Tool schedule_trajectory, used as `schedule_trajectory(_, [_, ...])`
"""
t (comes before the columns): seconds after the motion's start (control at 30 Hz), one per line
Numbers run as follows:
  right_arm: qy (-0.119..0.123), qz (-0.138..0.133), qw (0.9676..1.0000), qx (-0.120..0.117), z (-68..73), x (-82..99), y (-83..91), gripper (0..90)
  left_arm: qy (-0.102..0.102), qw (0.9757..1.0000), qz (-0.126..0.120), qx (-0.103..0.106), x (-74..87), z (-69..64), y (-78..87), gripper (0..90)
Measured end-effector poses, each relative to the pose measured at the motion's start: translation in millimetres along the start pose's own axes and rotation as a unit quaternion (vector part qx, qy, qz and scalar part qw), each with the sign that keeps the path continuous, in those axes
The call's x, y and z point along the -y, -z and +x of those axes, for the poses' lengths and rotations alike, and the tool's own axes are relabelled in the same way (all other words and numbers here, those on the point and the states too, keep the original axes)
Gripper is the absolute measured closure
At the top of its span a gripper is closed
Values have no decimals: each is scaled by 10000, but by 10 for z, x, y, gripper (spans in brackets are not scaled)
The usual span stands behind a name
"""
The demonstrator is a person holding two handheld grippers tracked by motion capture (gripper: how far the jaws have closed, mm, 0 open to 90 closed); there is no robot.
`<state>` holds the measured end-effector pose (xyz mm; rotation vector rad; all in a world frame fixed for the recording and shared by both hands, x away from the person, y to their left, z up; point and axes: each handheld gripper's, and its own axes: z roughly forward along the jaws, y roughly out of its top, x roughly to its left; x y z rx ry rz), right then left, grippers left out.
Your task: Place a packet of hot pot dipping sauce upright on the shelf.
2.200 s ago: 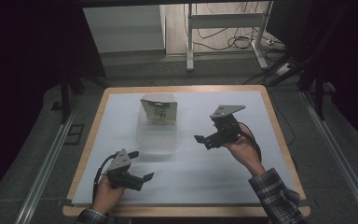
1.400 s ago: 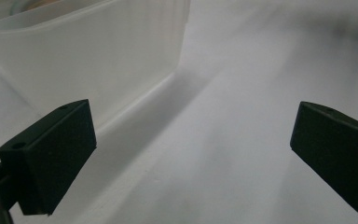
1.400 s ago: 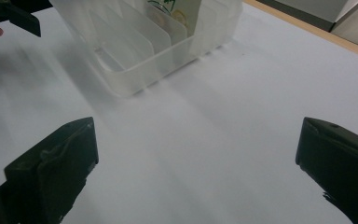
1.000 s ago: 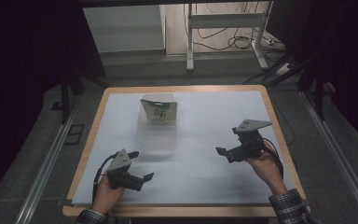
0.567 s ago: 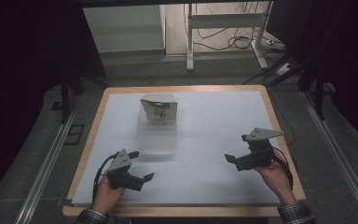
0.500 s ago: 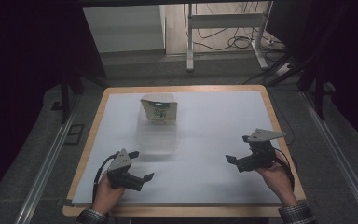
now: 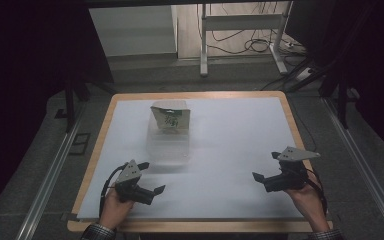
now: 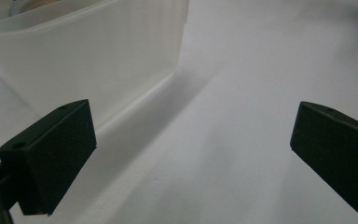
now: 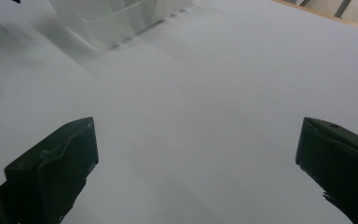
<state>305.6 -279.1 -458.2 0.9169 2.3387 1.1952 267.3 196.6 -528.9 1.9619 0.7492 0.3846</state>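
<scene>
The desk (image 7: 230,150) has a white sheet w/ a clear plastic box (image 7: 169,145) near the middle-left, and a small paper bag (image 7: 170,119) standing at its far end. Left gripper (image 7: 150,177) and right gripper (image 7: 257,176) rest low by the near edge, jaws wide, holding nothing, prob. parked well apart so the box is free to reach.

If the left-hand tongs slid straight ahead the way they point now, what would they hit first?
Probably nothing soon: the left tongs stand open over bare white table sheet. The clear plastic container lies just left of their line; the left tip might graze it, though depth is unclear.
</scene>
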Motion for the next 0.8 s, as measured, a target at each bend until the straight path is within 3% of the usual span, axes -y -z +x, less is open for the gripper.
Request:
schedule_trajectory(0.67, [-367, 147, 9986, 353, -181, 452, 166, 0, 38, 10000, 22, 14, 5, 6, -8, 3])
schedule_trajectory(0.8, [-466, 79, 9984, 307, -226, 480, 173, 0, 31, 10000, 33, 18, 2, 5, -15, 3])
